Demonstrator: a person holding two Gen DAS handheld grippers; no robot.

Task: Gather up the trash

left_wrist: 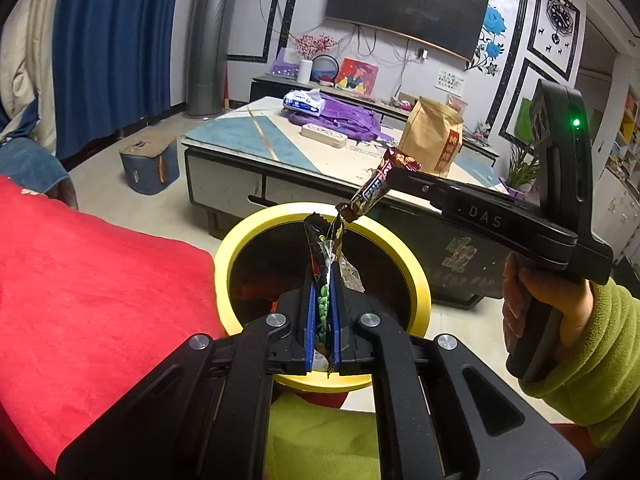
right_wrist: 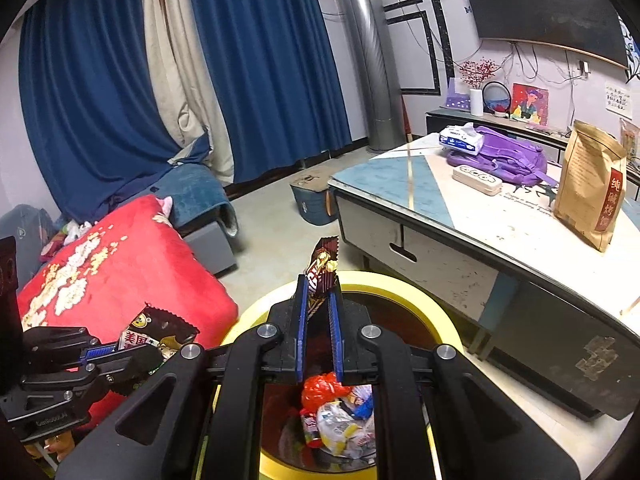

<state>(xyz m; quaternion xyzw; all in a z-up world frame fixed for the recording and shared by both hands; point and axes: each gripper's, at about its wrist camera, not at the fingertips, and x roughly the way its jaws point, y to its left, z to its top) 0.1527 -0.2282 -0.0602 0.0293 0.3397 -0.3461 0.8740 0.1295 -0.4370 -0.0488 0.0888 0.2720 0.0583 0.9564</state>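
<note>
1. left gripper is clamped on a dark snack bag with green pieces printed on it; the bag stands upright between the blue pads and pokes out past the tips
2. right gripper pinches a brown candy wrapper; the wrapper's crimped end sticks up above the fingertips
3. in the left view the right gripper comes in from the right, held by a hand in a green sleeve, and its wrapper dangles just above the left gripper's bag
4. a yellow-rimmed bin sits directly below and ahead of both grippers; the right view shows crumpled trash already inside it
5. a red cushion lies left of the left gripper
6. a table stands beyond the bin, to the right gripper's right, with a brown paper bag on it
</note>
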